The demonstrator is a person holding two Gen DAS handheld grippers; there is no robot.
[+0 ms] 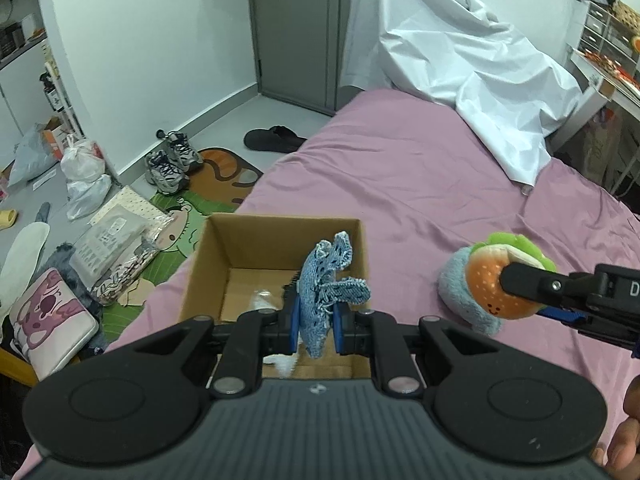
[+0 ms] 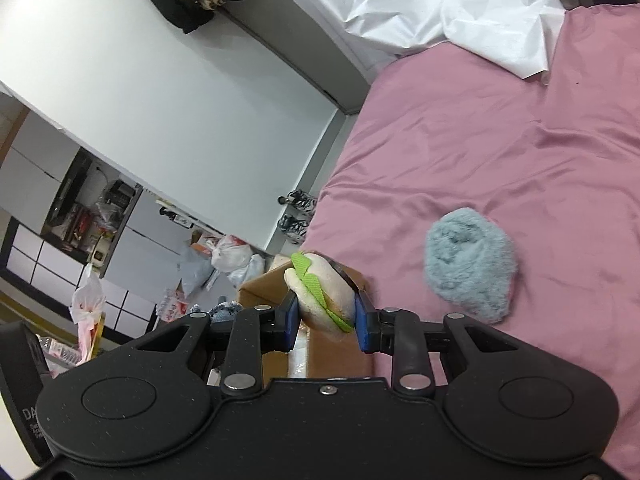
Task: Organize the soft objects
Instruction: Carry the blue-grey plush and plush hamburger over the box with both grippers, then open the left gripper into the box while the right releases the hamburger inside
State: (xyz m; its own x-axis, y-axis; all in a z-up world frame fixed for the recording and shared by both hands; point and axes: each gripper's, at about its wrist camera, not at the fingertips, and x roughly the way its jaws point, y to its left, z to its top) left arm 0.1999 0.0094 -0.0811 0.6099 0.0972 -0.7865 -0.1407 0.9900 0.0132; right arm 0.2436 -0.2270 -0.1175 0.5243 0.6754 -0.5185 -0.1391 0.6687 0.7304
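Left claw (image 1: 316, 326) clamps denim toy (image 1: 326, 284) above box (image 1: 280, 240); right claw (image 2: 326, 322) clamps burger plush (image 2: 324, 292)

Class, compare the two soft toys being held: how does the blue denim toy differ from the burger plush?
The blue denim toy is flat, frayed and blue; the burger plush is round, with an orange bun, green lettuce and a smiling face. The denim toy hangs over the open cardboard box; the burger plush is over the pink bedsheet, beside the box. The left tool pinches the denim toy; the right tool squeezes the burger plush. Both are soft and lifted.
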